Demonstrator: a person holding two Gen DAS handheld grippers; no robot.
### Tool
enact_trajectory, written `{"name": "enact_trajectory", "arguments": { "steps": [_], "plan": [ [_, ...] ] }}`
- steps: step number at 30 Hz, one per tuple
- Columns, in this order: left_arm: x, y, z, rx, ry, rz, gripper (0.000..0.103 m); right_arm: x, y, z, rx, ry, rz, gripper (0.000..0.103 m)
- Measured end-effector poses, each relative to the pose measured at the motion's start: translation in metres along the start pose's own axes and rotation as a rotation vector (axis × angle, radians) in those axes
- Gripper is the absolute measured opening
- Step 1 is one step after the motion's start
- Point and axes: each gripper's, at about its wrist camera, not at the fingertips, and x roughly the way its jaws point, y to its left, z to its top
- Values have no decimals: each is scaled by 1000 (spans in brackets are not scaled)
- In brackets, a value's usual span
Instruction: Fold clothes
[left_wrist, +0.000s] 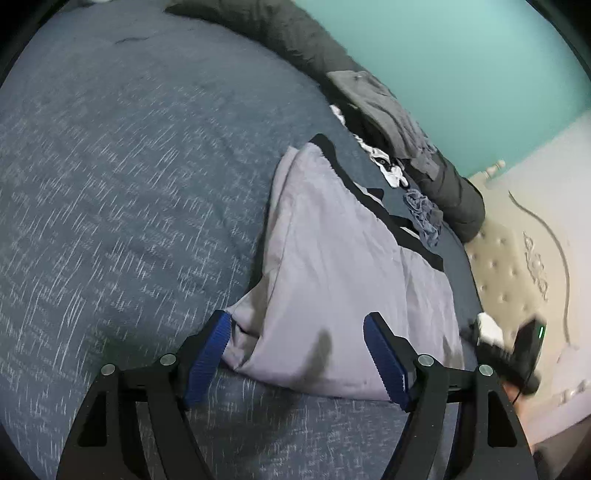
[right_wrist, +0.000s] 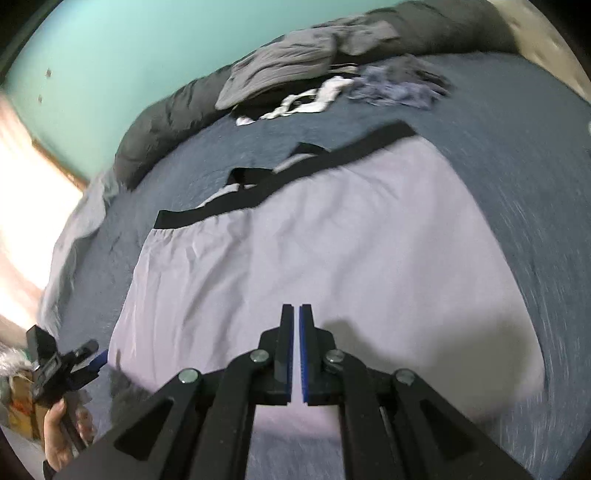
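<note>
Blue-padded fingers (left_wrist: 207, 358) of the left gripper (left_wrist: 295, 354) stand wide apart at the near edge of a pale lilac garment (left_wrist: 332, 258) spread on a bed, one finger at its left corner, the other over the cloth further right; nothing is caught between them. Seen from the right wrist, the right gripper (right_wrist: 295, 314) hovers over the same garment (right_wrist: 314, 240) with its two fingers drawn almost together, only a thin slit between the pads; no cloth is visibly pinched there, and its shadow falls on the fabric just to the right.

A black waistband (right_wrist: 280, 173) runs along the garment's far edge, with short black and white straps poking out behind it. The garment lies flat and lightly creased on a blue-grey bedspread (left_wrist: 129, 166) flecked with white.

Further back, near the wall side of the bed, a loose heap of other clothes sits well apart from the lilac piece: a grey top (right_wrist: 288, 70), a black-and-white item (right_wrist: 306, 101) and a crumpled blue-grey cloth (right_wrist: 399, 86). A dark rolled blanket (left_wrist: 295, 33) lines the bed's far edge against a turquoise wall (left_wrist: 461, 55). A tufted beige headboard (left_wrist: 517, 266) stands at the right of the left wrist view.
</note>
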Motion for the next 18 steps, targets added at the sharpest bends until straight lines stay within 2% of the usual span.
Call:
{"name": "enact_trajectory", "arguments": {
  "steps": [3, 6, 12, 18],
  "plan": [
    [-1, 5, -5, -34, 14, 14, 78, -7, -16, -19, 8, 4, -13, 4],
    [6, 8, -11, -56, 42, 12, 78, -9, -27, -32, 9, 11, -21, 9],
    [15, 11, -21, -101, 58, 14, 78, -16, -42, -52, 13, -39, 6, 21],
    [17, 13, -29, -154, 50, 3, 77, -20, -60, -62, 50, -98, 53, 22]
  ]
}}
